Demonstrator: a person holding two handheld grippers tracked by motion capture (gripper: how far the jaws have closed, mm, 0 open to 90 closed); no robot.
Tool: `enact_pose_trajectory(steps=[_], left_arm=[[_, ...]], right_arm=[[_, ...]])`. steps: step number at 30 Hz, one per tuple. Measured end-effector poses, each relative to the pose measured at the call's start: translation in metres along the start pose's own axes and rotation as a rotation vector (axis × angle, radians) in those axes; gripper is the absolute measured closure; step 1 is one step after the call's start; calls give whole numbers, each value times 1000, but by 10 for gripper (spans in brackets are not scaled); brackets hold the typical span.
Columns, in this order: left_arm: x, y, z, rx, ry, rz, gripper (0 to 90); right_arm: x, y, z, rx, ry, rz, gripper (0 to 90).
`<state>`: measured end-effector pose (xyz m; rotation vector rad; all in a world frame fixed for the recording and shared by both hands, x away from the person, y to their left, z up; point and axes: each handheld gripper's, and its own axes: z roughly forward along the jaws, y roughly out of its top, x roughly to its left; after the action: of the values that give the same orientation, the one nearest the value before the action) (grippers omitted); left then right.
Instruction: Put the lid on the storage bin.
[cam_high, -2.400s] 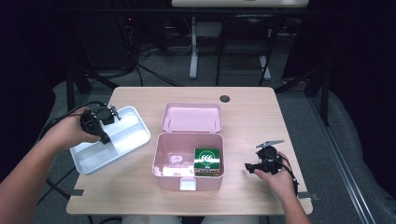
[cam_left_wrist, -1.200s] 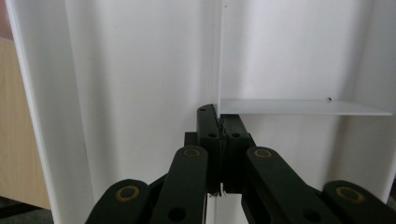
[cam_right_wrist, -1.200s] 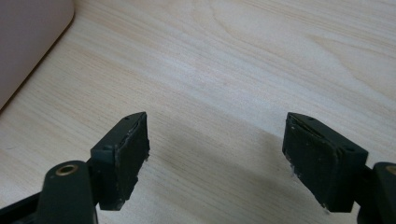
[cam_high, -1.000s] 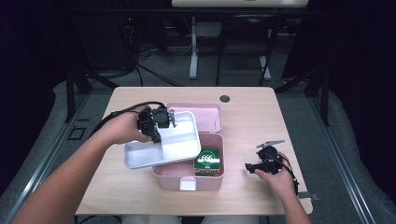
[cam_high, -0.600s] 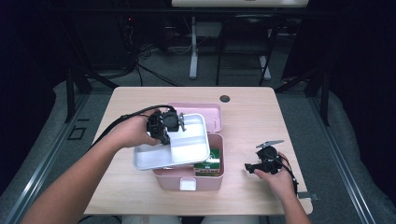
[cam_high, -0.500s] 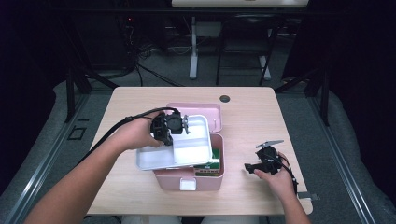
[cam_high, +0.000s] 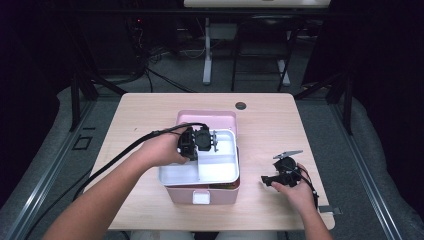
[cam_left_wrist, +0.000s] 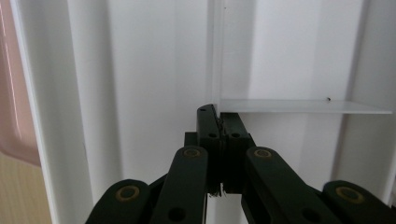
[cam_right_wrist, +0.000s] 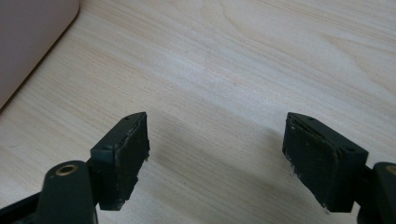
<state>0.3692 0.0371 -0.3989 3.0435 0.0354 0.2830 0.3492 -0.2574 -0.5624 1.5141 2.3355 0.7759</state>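
Left gripper (cam_left_wrist: 218, 116): being kept clamped on the white plastic divided tray's (cam_high: 220, 167) partition, seen close up.
Right gripper (cam_right_wrist: 217, 154): being held wide apart over the pale wooden table (cam_right_wrist: 243, 60).

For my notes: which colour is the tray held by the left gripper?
White; the tray shows best in the high view.

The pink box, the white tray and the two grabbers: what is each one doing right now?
Pink box: open, lid laid back flat behind it.
White tray: sitting across the top of the box, held by its inner divider wall.
Left gripper: fingers shut on the tray's divider.
Right gripper: fingers wide open, holding nothing, low over the wooden table.
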Motion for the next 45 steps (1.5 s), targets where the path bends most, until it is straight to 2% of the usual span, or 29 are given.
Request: enact_pose_trajectory(steps=[2,6,11,16,24,28,31,33,35,37,39,45], left_arm=[[-1,2,2,-5,-2,8,891],[-3,3,6,26,0,19,891],[-5,4,9,30,5,27,891],[-7,6,13,31,8,44,891],[-5,5,18,13,-3,39,888],[-5,0,22,-12,-14,17,867],[-7,-5,17,-24,19,2,798],[-7,-9,15,-51,17,-8,794],[-7,-12,14,-47,4,-23,786],[-5,-22,15,-47,10,-50,774],[-5,-29,14,-77,1,-92,765],[-5,-51,14,-143,2,-151,735]], right_arm=[[1,0,0,-6,4,-2,224],[0,0,0,-8,2,-1,224],[1,0,0,-7,5,-3,224],[1,0,0,-1,4,-5,224],[1,0,0,-1,5,-4,224],[0,0,0,-3,4,-4,224],[0,0,0,-9,3,0,224],[0,0,0,-15,3,2,224],[0,0,0,-18,4,3,224],[1,1,-2,-28,1,-3,224],[1,2,-4,-37,3,-3,224],[4,7,-8,-63,7,-26,230]])
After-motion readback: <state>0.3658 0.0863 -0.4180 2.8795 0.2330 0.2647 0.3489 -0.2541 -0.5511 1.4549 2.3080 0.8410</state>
